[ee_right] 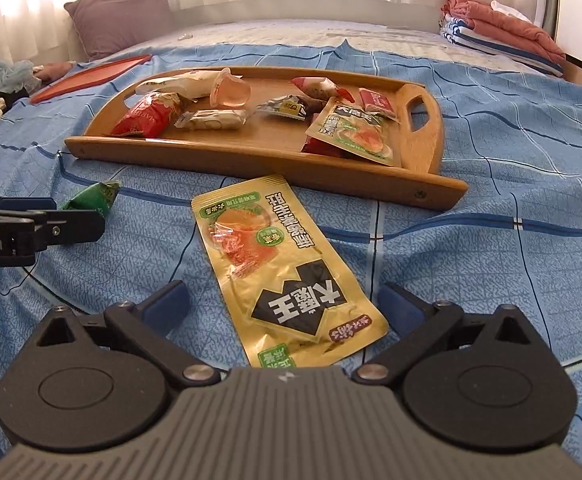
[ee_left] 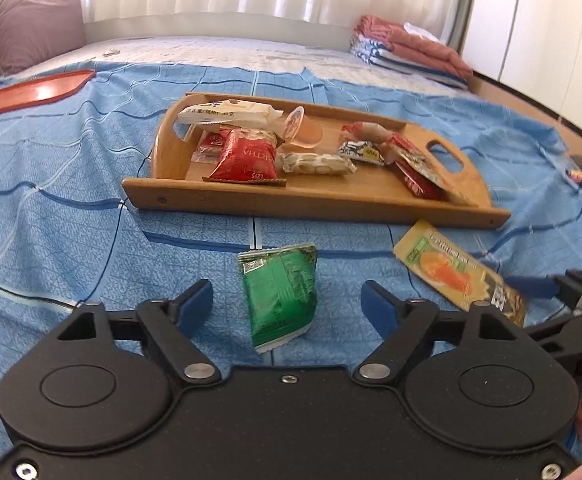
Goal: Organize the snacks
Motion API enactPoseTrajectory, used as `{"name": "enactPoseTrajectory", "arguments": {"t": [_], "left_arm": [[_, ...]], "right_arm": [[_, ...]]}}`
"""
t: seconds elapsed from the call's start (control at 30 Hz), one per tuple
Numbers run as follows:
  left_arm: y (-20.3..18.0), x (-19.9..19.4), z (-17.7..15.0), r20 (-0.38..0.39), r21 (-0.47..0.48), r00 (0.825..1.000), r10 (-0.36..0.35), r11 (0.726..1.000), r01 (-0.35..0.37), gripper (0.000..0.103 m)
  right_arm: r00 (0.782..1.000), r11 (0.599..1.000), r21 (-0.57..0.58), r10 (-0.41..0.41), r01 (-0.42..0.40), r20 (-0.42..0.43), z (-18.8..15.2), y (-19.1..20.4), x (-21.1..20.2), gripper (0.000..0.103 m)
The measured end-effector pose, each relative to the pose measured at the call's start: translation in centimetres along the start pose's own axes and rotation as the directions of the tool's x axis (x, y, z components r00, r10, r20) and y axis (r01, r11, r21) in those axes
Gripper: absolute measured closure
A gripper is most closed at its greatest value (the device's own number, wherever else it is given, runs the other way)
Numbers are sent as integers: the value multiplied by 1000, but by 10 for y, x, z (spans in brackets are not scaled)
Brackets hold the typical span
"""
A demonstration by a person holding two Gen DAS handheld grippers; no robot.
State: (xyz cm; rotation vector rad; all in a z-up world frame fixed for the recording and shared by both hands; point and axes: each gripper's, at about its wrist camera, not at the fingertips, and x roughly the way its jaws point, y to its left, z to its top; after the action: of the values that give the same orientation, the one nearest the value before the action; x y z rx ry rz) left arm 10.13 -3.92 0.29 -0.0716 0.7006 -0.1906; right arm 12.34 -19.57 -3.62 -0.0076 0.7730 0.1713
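A wooden tray point(ee_left: 331, 200) point(ee_right: 251, 160) on the blue bedspread holds several snack packets. A green snack packet point(ee_left: 279, 292) point(ee_right: 91, 198) lies on the bedspread in front of the tray, between the open jaws of my left gripper point(ee_left: 287, 300). A long gold snack pouch point(ee_right: 283, 268) point(ee_left: 459, 268) lies to its right, between the open jaws of my right gripper point(ee_right: 283, 300). Neither gripper touches its packet. The right gripper's fingers point(ee_left: 531, 285) show at the right edge of the left wrist view; the left gripper point(ee_right: 35, 224) shows at the left of the right wrist view.
A red tray point(ee_left: 31, 92) point(ee_right: 91, 76) lies at the far left of the bed. A purple pillow point(ee_left: 35, 26) point(ee_right: 119, 16) sits at the back left. Folded blankets point(ee_left: 411, 48) point(ee_right: 499, 28) are stacked at the back right. Curtains hang behind.
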Motion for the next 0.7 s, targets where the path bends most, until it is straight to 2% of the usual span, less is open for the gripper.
{"name": "enactPoseTrajectory", "arguments": {"t": [0.27,0.37,0.47,0.5,0.6,0.7], "left_arm": [[-7,8,-5,1,29,999,51,998,-51,24],[-12,8,-6,8,59,996,84,995,-85,41],[-11,6,-6,15,62,997,78,995,-79,64],[-11,5,-6,16,63,997,77,995,-78,68],[-10,2,-6,14,57,997,74,996,-75,69],[-8,-1,-5,9,46,998,67,997,-67,70]], "right_arm": [[1000,1000,-3,-5,5,13,-1,0,-1,0],[1000,1000,10,-9,9,12,-1,3,-3,3],[1000,1000,19,-16,16,10,0,7,-4,3],[1000,1000,21,-20,20,12,0,9,-4,3],[999,999,30,-35,35,23,0,13,-6,7],[998,999,26,-49,48,36,-1,17,-12,16]]}}
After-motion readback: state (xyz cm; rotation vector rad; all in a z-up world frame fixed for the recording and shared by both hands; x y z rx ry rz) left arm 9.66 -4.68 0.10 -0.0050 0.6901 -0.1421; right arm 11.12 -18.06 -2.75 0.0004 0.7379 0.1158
